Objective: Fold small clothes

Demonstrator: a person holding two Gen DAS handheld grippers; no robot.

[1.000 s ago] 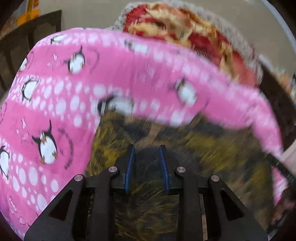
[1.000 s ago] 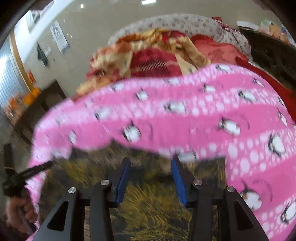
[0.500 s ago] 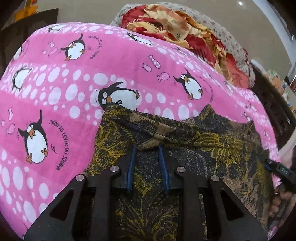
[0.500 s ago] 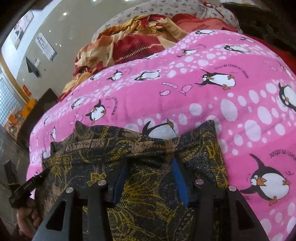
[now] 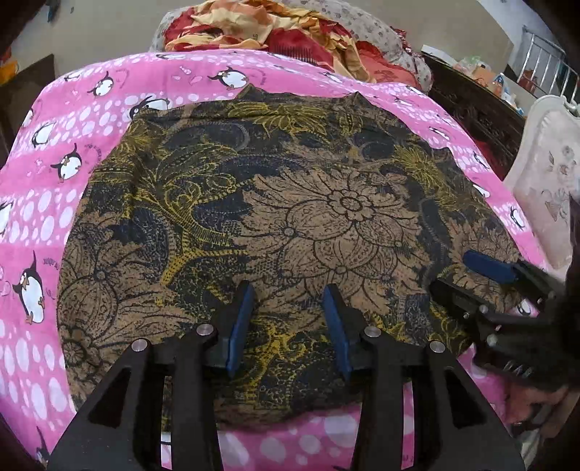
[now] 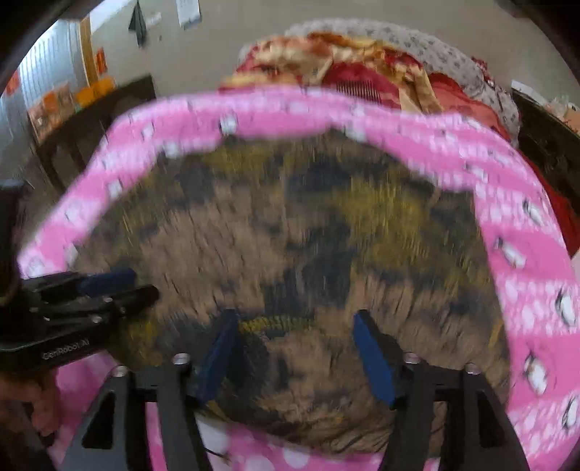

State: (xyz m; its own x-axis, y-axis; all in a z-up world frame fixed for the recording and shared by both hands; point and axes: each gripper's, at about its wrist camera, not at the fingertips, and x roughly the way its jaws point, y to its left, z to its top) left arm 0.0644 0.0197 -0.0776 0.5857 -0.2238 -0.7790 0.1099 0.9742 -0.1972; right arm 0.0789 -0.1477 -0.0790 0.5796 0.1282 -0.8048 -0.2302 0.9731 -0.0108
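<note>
A dark batik garment (image 5: 290,217) with brown and yellow flowers lies spread flat on a pink penguin blanket (image 5: 54,181). My left gripper (image 5: 288,304) is open and empty over the garment's near edge. My right gripper (image 6: 295,337) is open and empty over the same garment (image 6: 290,235); that view is motion-blurred. The right gripper also shows at the right of the left wrist view (image 5: 467,275), and the left gripper shows at the left of the right wrist view (image 6: 119,286).
A heap of red and orange bedding (image 5: 272,32) lies behind the blanket. Dark wooden furniture (image 5: 478,108) and a white padded chair (image 5: 547,174) stand at the right. A dark cabinet (image 6: 90,119) stands at the left.
Both grippers have opened and let go of the garment. They have pulled back toward its near edge, and the garment now lies spread flat.
</note>
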